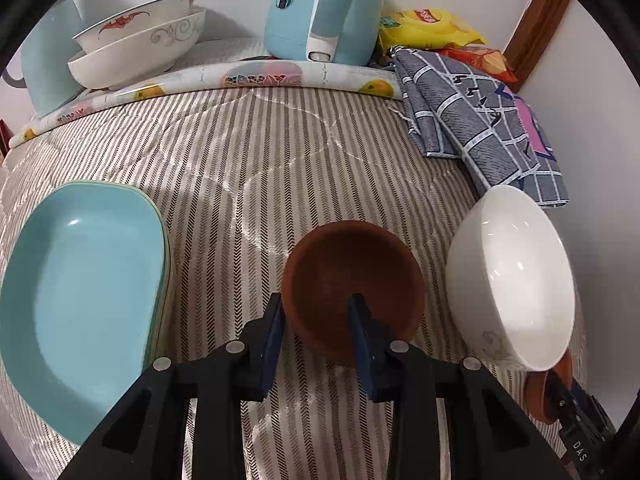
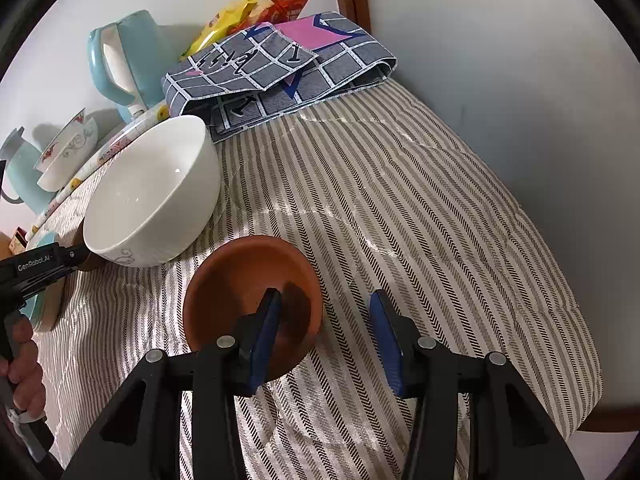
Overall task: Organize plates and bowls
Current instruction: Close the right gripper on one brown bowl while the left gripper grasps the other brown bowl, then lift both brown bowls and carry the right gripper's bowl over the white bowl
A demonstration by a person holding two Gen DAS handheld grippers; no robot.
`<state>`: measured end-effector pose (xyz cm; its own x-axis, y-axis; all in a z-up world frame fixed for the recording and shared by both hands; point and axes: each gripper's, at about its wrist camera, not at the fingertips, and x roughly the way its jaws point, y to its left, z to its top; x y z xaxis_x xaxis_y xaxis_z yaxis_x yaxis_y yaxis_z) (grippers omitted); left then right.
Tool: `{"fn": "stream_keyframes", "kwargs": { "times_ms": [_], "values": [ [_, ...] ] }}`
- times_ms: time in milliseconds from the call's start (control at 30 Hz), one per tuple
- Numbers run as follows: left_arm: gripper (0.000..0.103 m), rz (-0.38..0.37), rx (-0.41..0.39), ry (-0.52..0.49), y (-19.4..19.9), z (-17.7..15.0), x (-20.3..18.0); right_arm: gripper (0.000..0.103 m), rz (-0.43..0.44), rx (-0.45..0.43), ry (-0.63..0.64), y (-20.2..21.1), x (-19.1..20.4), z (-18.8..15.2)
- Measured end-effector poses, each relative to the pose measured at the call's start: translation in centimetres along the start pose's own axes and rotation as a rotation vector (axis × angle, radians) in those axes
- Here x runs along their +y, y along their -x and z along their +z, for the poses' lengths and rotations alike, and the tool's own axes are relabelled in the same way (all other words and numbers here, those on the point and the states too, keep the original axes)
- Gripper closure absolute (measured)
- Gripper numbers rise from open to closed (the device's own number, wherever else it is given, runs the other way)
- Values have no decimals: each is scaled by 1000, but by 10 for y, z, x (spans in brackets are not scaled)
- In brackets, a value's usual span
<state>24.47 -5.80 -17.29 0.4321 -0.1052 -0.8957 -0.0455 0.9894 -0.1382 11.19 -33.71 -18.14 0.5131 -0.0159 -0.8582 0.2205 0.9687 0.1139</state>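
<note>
Toward the near edge of the table (image 2: 440, 220), two brown bowls are recorded, one at each gripper.

- Left brown bowl (image 1: 352, 276): upright on the striped cloth. Its near wall is straddled by the left gripper (image 1: 316, 308), one finger outside and one inside. The fingers are part-way closed, but whether they clamp the wall cannot be told.
- Right brown bowl (image 2: 248, 272): upright. The right gripper (image 2: 326, 304) is spread wide, with its left finger inside the bowl and its right finger well clear of the rim. Nothing is held.
- White bowl (image 2: 152, 192): set between the two brown bowls, just beside each, and seemingly tipped.
- Teal plates (image 1: 80, 280): stacked toward the left edge.
- Patterned bowls (image 1: 140, 40): nested at the far left corner, on a floral mat (image 1: 256, 74).
- Teal kettle (image 1: 320, 12): stands on that mat at the far edge.
- Folded checked cloth (image 1: 480, 120) and snack bags (image 1: 428, 28): kept at the far right corner.

Risks, as judged:
- A pinch on a thin curved wall may slip, so a bowl could be tilted or dropped when lifted.
- The white bowl may be knocked by either gripper, given how close it sits.
- If the brown bowls are nested off-centre, the upper one may be left rocking.
- The soft cloth may let a bowl slide when pushed.
</note>
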Motion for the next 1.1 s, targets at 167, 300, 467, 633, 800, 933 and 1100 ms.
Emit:
{"fn": "stream_keyframes", "kwargs": {
  "times_ms": [167,300,467,633,800,933,1100],
  "values": [
    [80,-18,12,23,-5,4,4,66,-2,-1,6,-2,0,3],
    [83,-14,3,24,-5,5,3,80,25,2,8,-3,3,4],
    [91,-14,-14,23,-3,6,3,89,22,-11,39,-1,10,2],
    [95,-32,-39,7,5,4,-1,93,39,-27,25,4,9,1],
    [95,-50,-50,-22,13,-1,-5,94,51,-36,8,8,8,0],
    [95,-58,-55,-26,19,-4,-3,94,59,-48,0,13,10,0],
    [95,-66,-75,-13,34,-6,3,94,49,-56,-3,20,13,2]
  ]
}}
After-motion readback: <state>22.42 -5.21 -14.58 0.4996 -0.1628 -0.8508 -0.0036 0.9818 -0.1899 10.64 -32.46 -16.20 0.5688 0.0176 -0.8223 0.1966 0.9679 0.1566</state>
